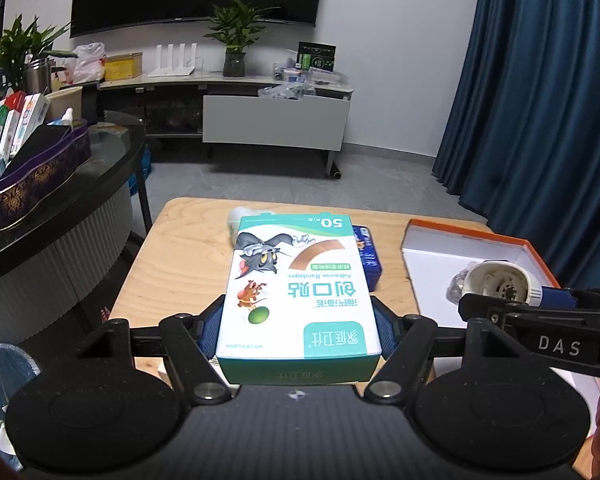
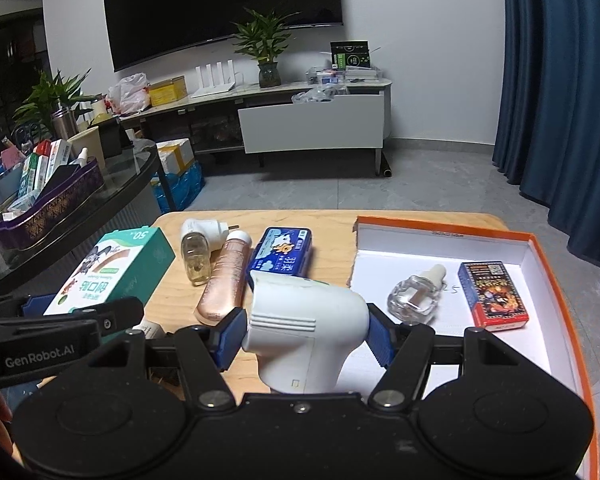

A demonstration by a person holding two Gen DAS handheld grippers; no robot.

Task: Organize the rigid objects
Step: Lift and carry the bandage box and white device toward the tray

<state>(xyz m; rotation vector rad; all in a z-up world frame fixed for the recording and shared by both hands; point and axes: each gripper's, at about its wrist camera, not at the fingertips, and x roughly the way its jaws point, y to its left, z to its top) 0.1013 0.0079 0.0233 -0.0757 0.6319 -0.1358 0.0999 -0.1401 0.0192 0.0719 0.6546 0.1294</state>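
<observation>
My left gripper [image 1: 298,330] is shut on a green-and-white adhesive bandage box [image 1: 300,284] and holds it above the wooden table [image 1: 172,264]; the box also shows at left in the right wrist view [image 2: 112,272]. My right gripper [image 2: 306,336] is shut on a white plastic device [image 2: 304,324], held near the left edge of the orange-rimmed white box lid [image 2: 540,248]. The device shows in the left wrist view [image 1: 496,282] over the lid [image 1: 432,248]. In the lid lie a clear glass bottle [image 2: 414,296] and a card pack [image 2: 492,294].
On the table lie a blue tin [image 2: 282,254], a rose-gold tube [image 2: 224,280] and a plug-in liquid bottle [image 2: 196,252]. A dark counter [image 1: 60,208] at left carries a purple basket [image 1: 32,180] of boxes. A TV stand and blue curtain stand behind.
</observation>
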